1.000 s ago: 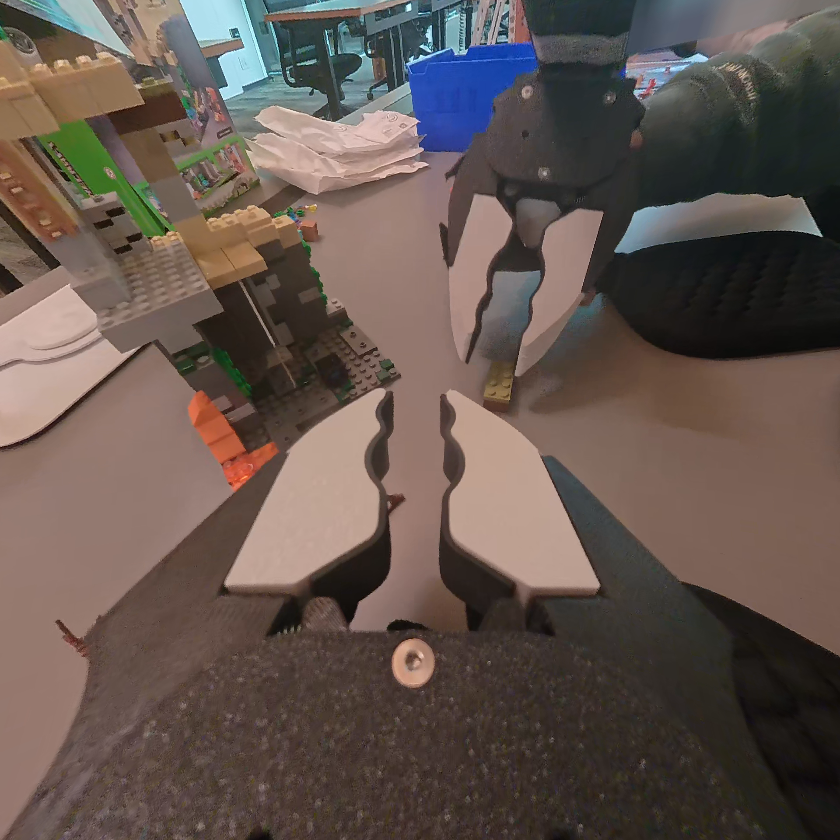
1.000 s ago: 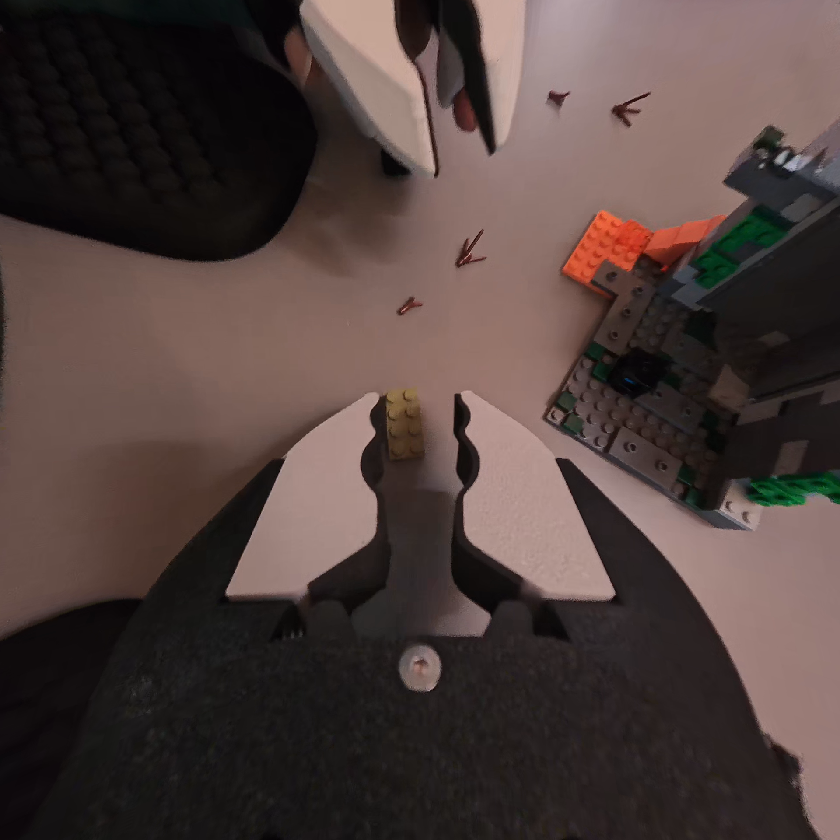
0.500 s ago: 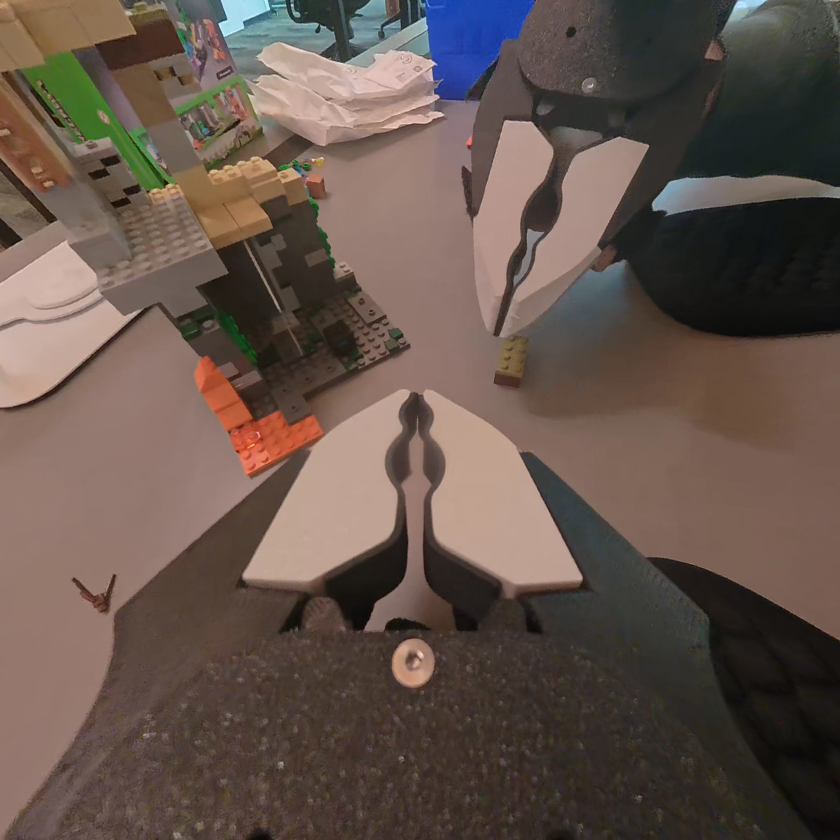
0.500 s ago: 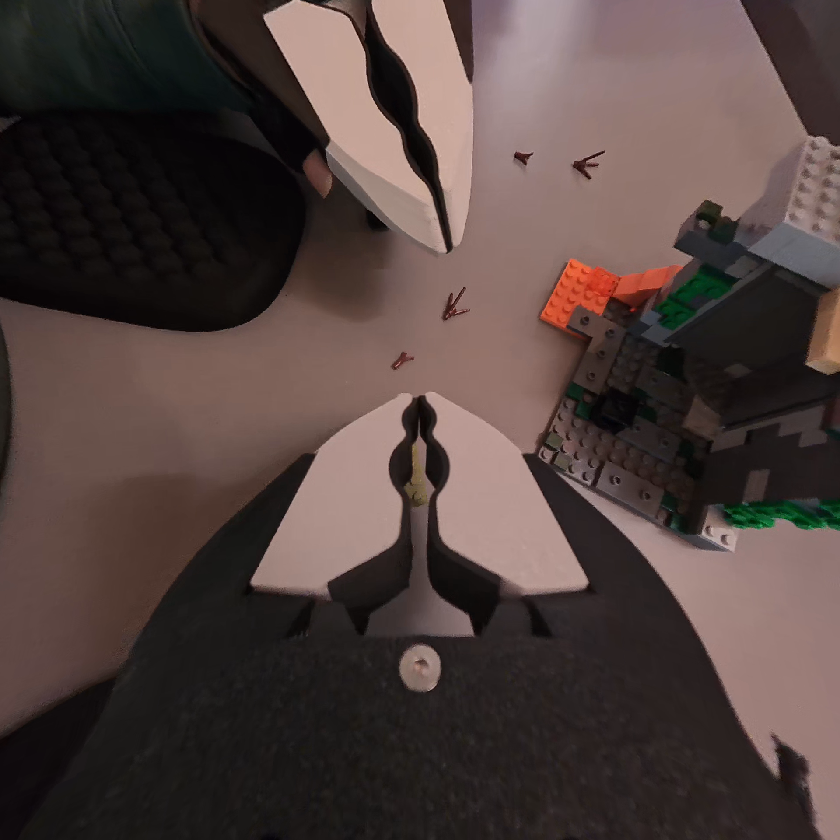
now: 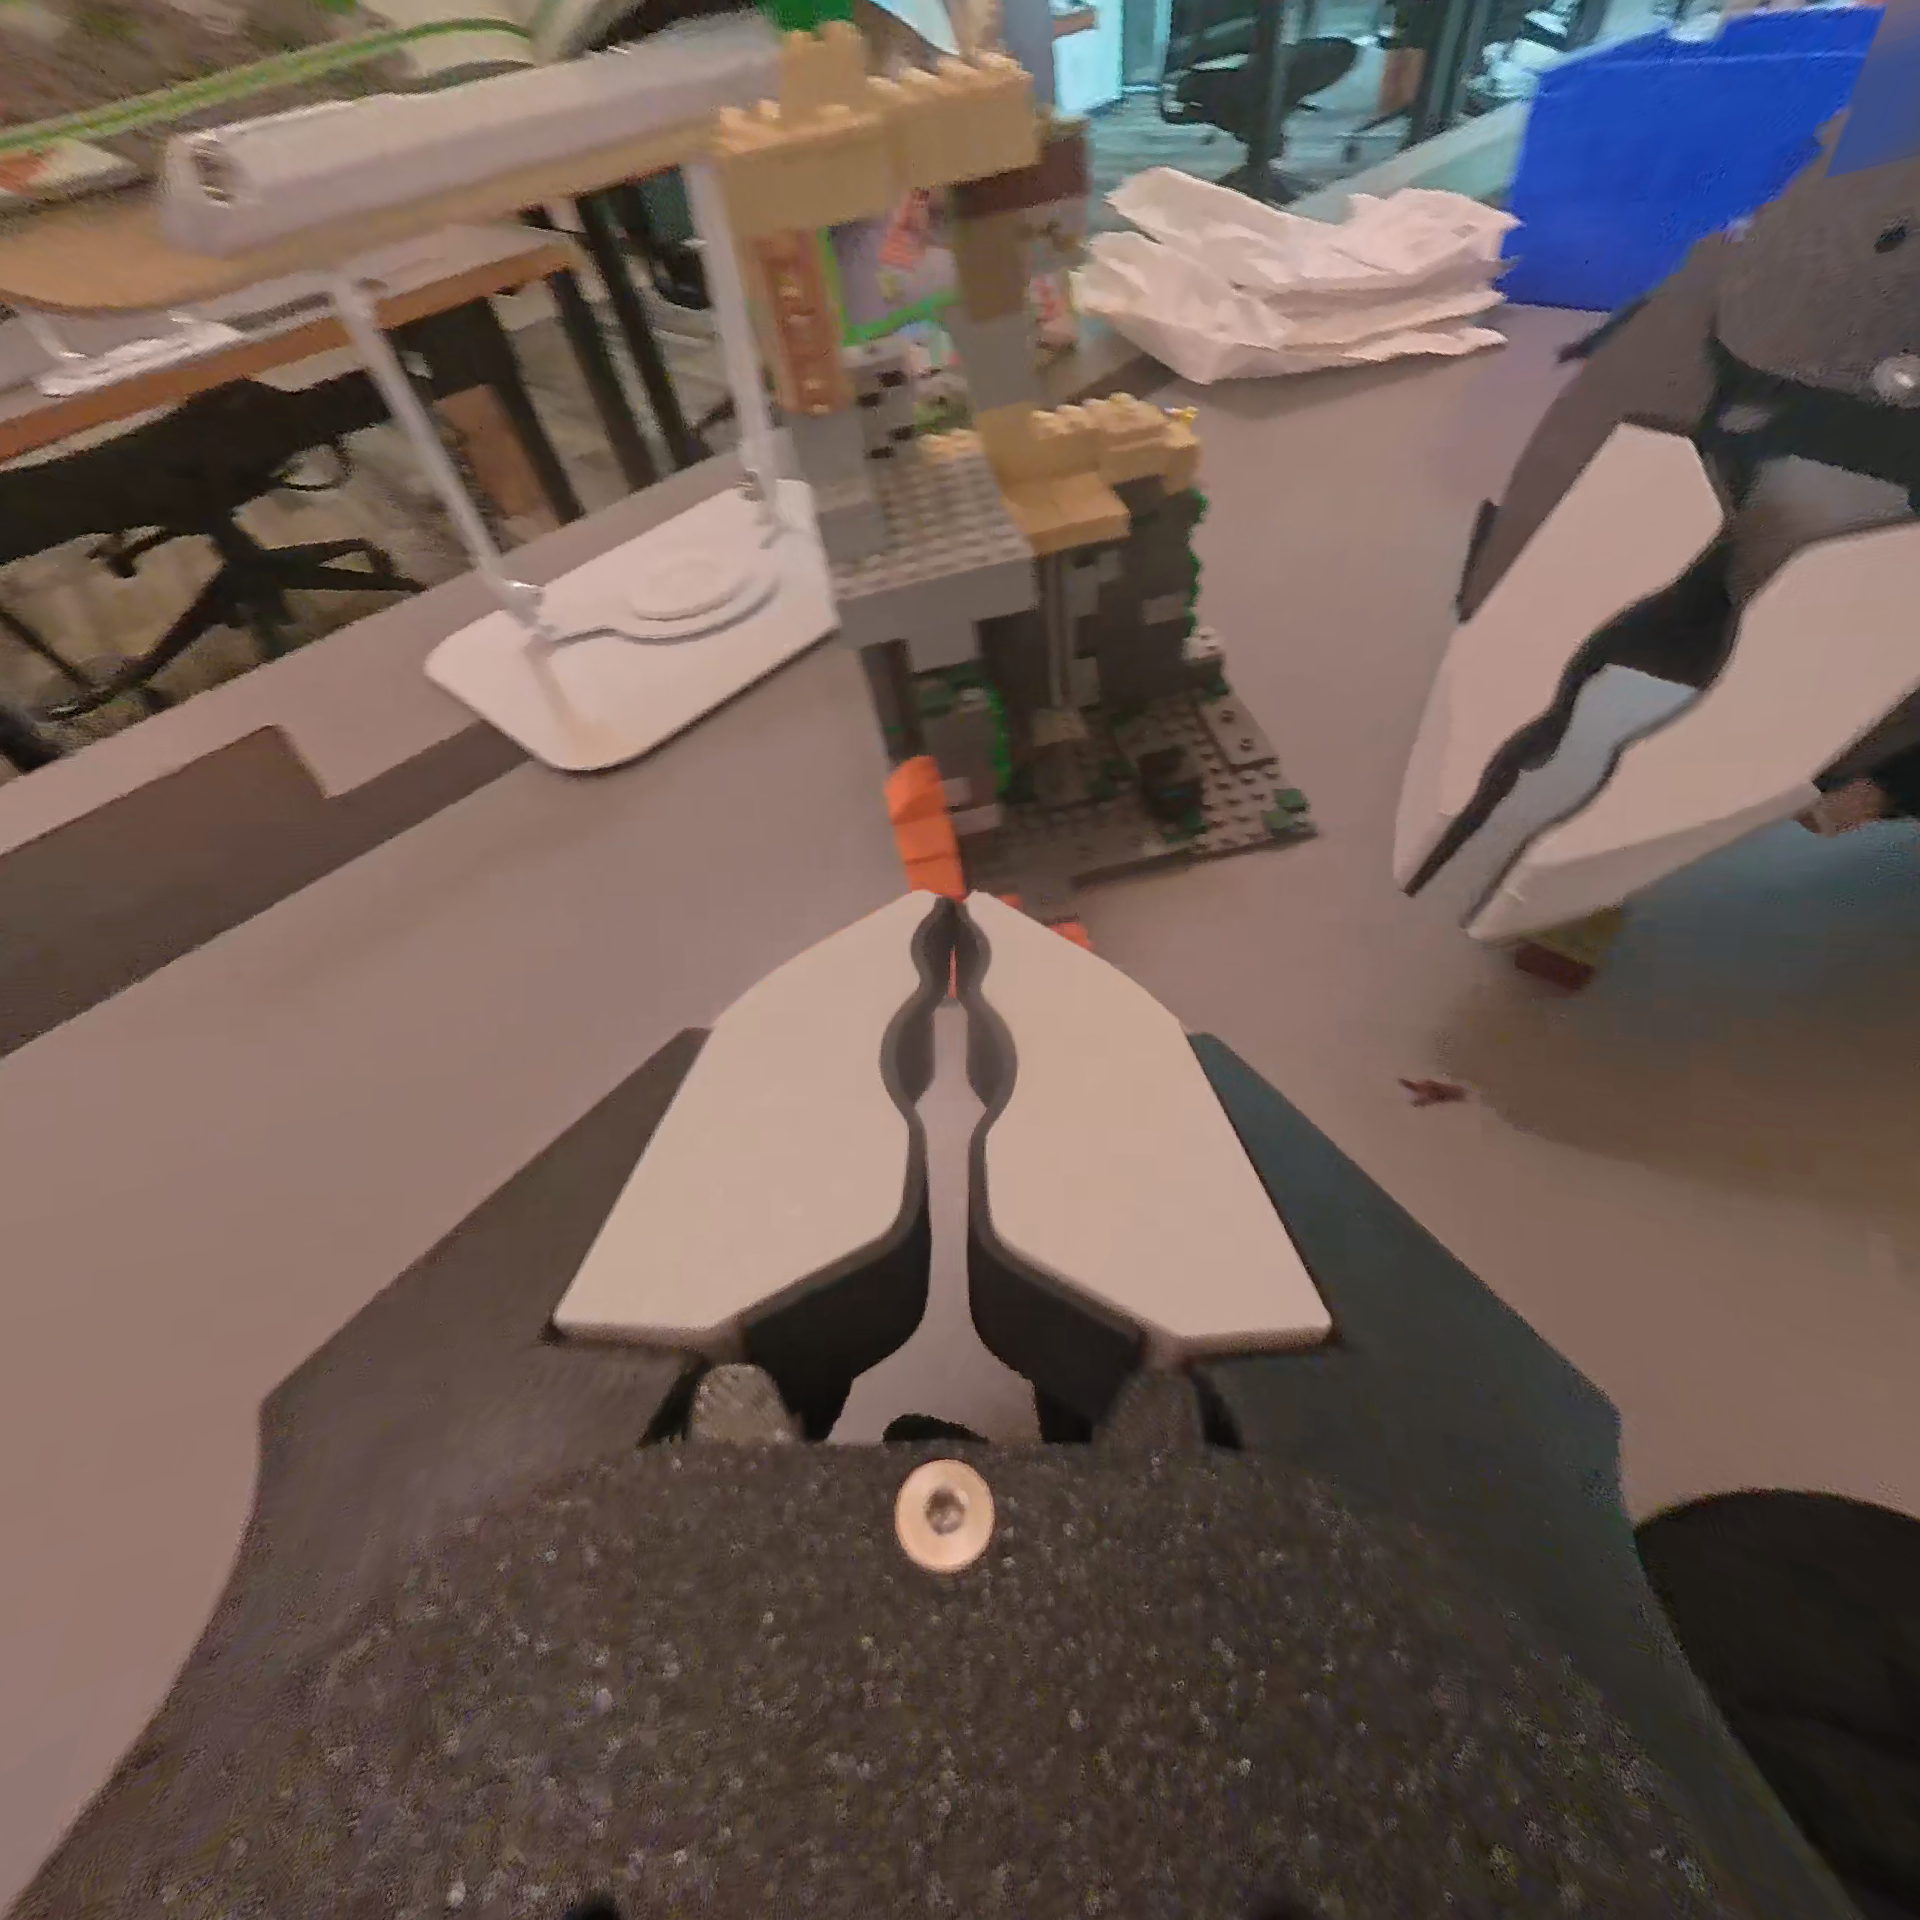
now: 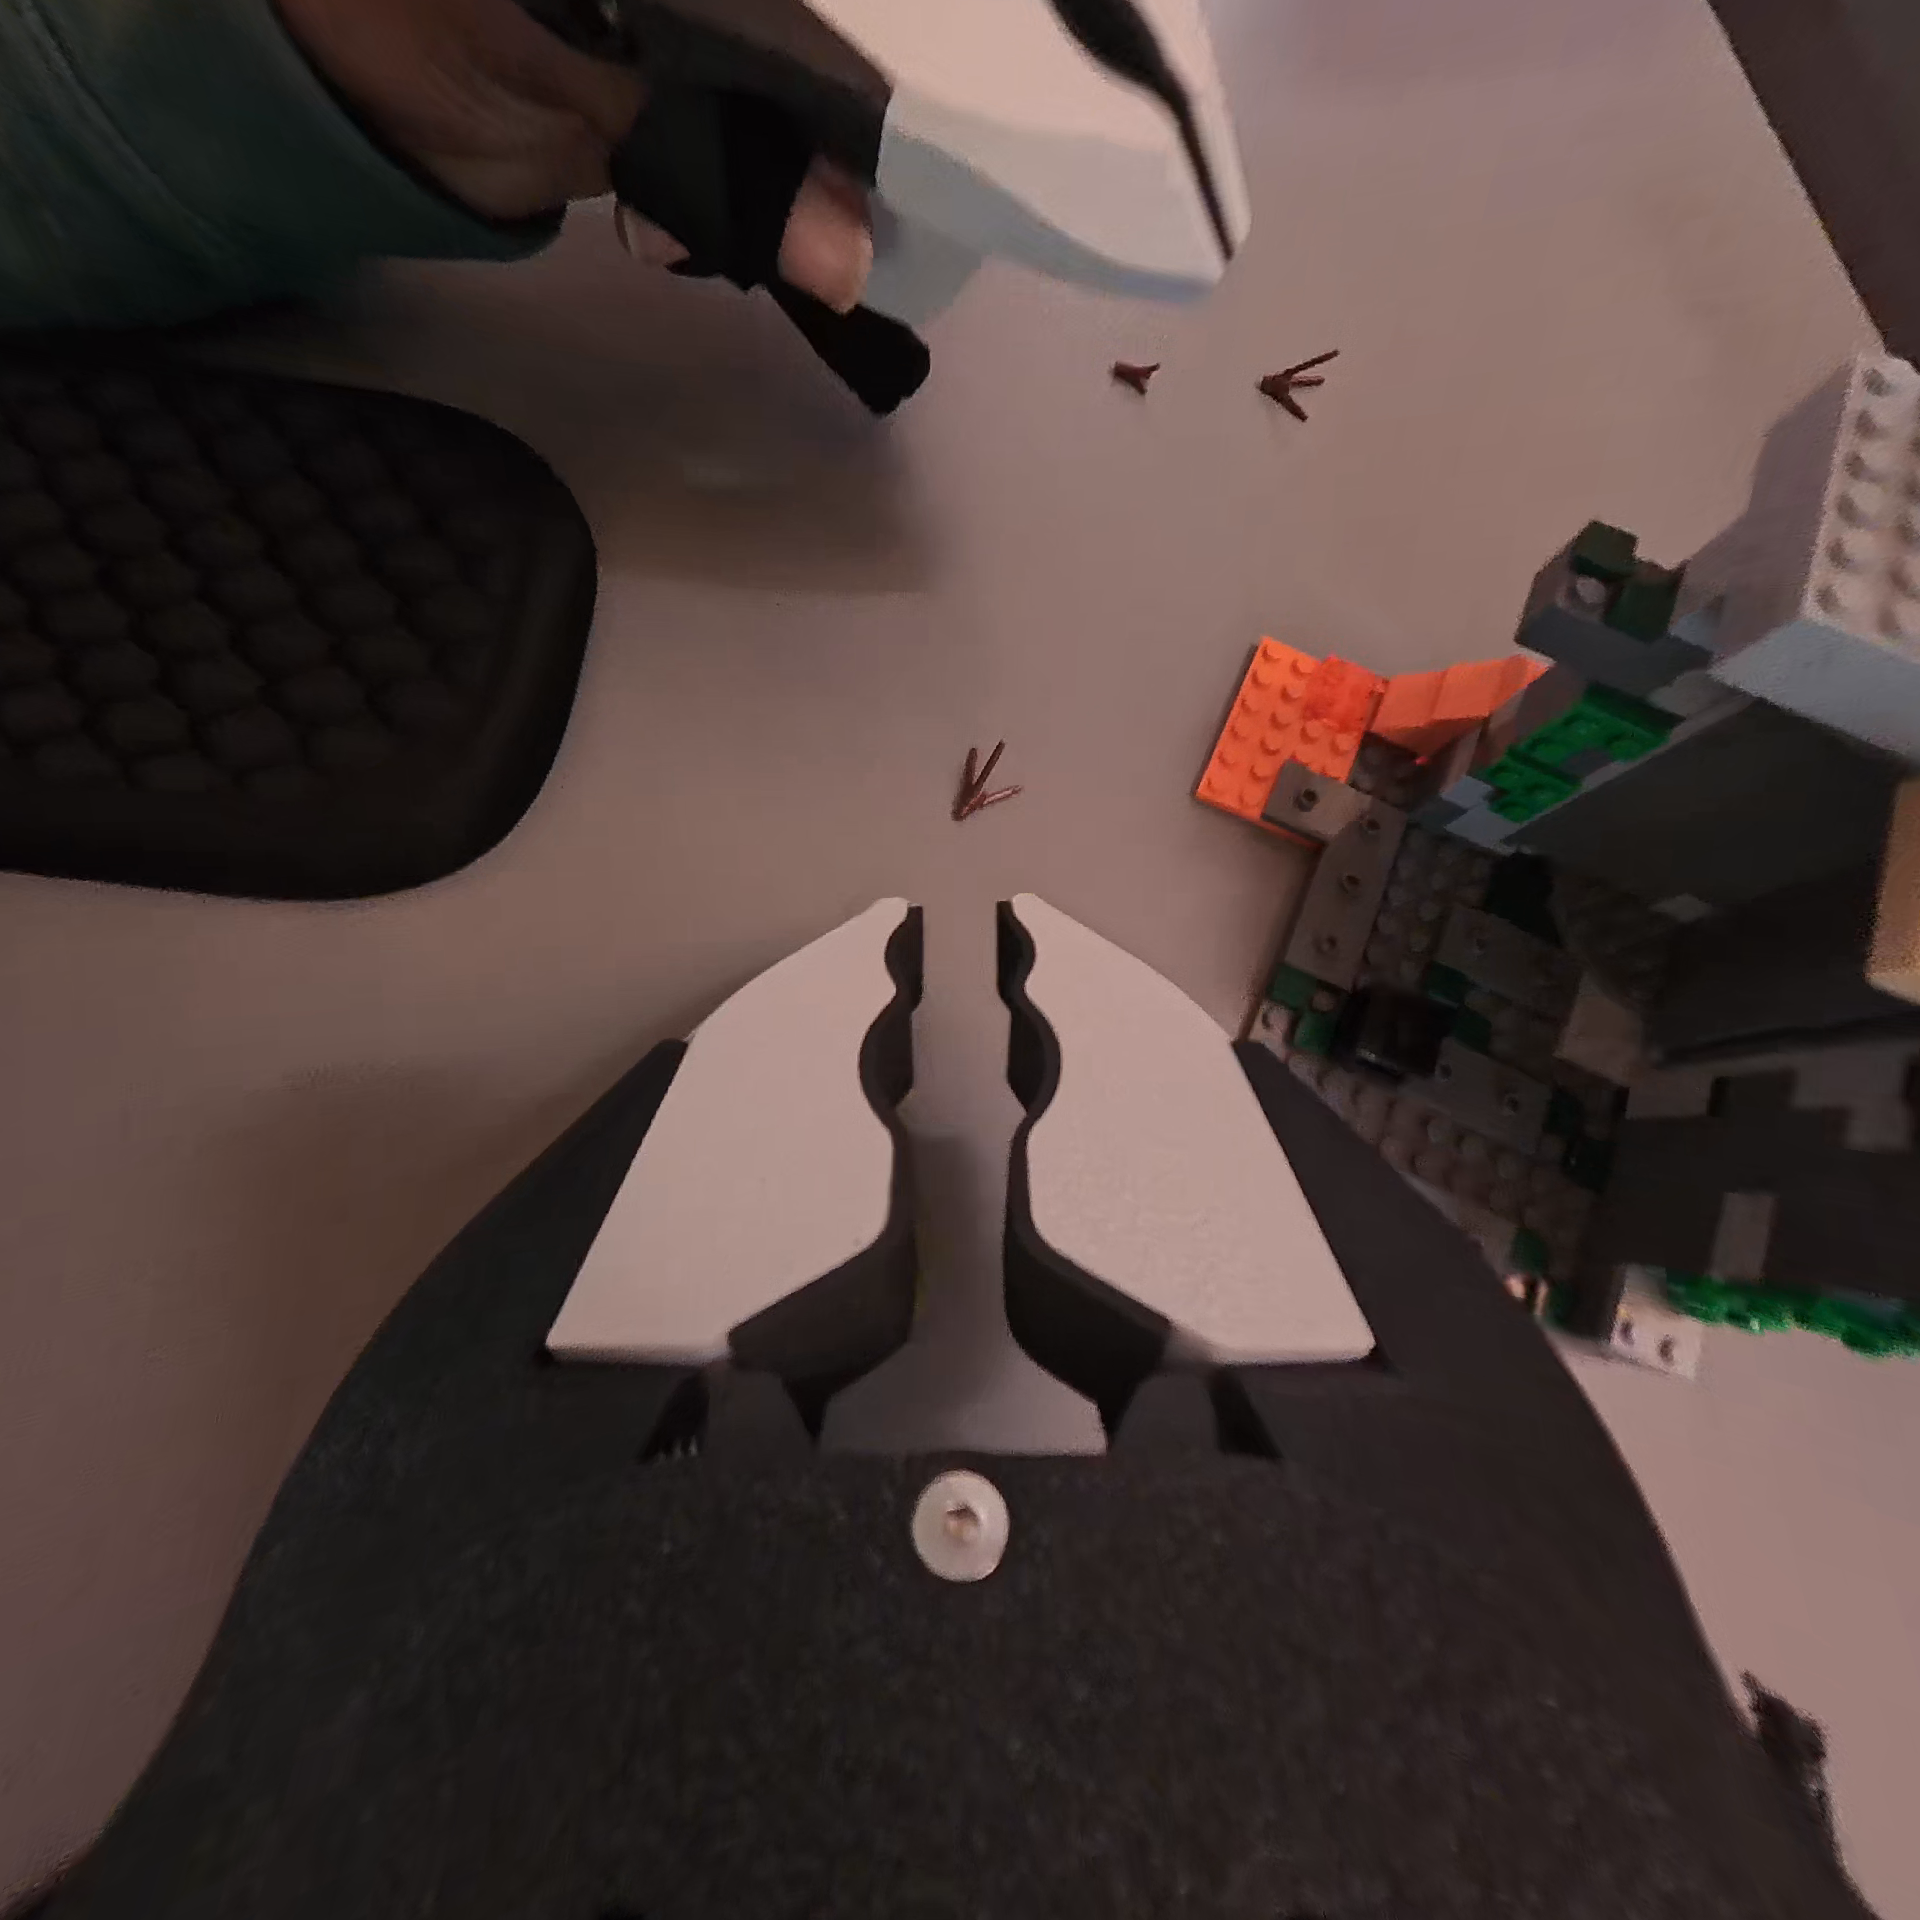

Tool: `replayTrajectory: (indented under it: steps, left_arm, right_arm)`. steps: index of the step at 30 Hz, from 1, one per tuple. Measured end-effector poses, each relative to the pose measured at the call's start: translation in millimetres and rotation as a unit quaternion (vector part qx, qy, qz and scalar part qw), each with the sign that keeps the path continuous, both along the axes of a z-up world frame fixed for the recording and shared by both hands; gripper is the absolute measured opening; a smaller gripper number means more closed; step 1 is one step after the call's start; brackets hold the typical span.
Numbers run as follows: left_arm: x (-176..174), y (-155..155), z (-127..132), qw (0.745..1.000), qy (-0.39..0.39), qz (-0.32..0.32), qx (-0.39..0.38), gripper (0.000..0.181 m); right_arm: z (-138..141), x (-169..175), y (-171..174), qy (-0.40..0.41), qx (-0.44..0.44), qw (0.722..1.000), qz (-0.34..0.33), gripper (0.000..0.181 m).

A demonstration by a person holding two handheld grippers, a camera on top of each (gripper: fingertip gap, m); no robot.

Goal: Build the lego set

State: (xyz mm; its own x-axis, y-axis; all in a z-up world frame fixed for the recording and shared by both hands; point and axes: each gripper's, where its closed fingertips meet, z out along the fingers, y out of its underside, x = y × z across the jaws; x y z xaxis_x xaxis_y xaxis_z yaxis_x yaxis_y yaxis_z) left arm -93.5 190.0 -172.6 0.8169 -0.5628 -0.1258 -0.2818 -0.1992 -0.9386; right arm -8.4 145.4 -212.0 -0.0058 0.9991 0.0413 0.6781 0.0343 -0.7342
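Note:
The lego build (image 5: 1039, 623) stands on the grey table, with grey, tan and green bricks and an orange plate (image 5: 920, 821) at its foot. It also shows at the right of the right wrist view (image 6: 1558, 935). My left gripper (image 5: 951, 914) is shut and empty, pointing at the orange plate. My right gripper (image 6: 956, 914) is slightly open with nothing between its fingers. In the left wrist view the right gripper (image 5: 1444, 904) hangs over a small yellow-and-brown brick (image 5: 1564, 943), which is partly hidden under its fingertips.
Small brown twig-like pieces (image 6: 977, 790) lie scattered on the table. A black padded rest (image 6: 260, 623) lies at the left. A white stand (image 5: 644, 644), white paper bags (image 5: 1299, 291) and a blue bin (image 5: 1662, 156) sit behind the build.
My left gripper shut, then swung toward the build. My right gripper closed over the yellow brick, then opened a little; the brick no longer shows between its fingers.

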Motion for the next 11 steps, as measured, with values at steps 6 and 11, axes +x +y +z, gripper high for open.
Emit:
replayTrajectory:
  steps: [6, 11]
  left_arm:
    - [-41.1, 9.9, 27.8, 0.995, -0.026, 0.082, 0.043, 0.000]
    - [-53.3, 11.4, 34.7, 0.993, -0.039, 0.097, 0.051, 0.000]
  right_arm:
    - [-16.3, -29.7, 2.4, -0.032, -0.005, 0.999, 0.025, 0.023]
    - [-33.4, -47.6, 4.5, -0.058, -0.007, 0.998, 0.033, 0.020]
